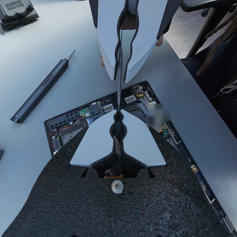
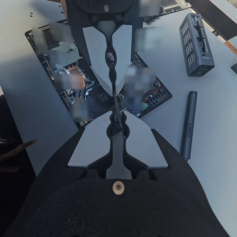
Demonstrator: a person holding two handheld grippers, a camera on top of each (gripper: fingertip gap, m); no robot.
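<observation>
An opened black laptop base [image 1: 71,121] lies on the grey table with its boards, fan and wires exposed; it also shows in the right wrist view [image 2: 157,100]. My two grippers face each other above it. My left gripper [image 1: 118,111] is shut on the tip of a thin black tool [image 1: 119,89]. My right gripper [image 2: 118,113] has its jaws a little apart, and the tool [image 2: 116,102] runs between them, lying against one pad. In the left wrist view the right gripper [image 1: 119,80] comes in from the top. In the right wrist view the left gripper [image 2: 113,94] comes in from the top.
A dark electric screwdriver [image 1: 41,88] lies on the table beside the laptop, also seen in the right wrist view [image 2: 188,127]. A dark bit case [image 2: 196,44] stands farther off. A black box [image 1: 16,12] sits at one corner. A chair [image 1: 205,25] stands past the table edge. The tips of one gripper are about 4 cm away from the tips of the other. The dark electric screwdriver [image 1: 41,88] is about equally far from each gripper, around 15 cm. The right camera catches it too, in the right wrist view [image 2: 190,121].
</observation>
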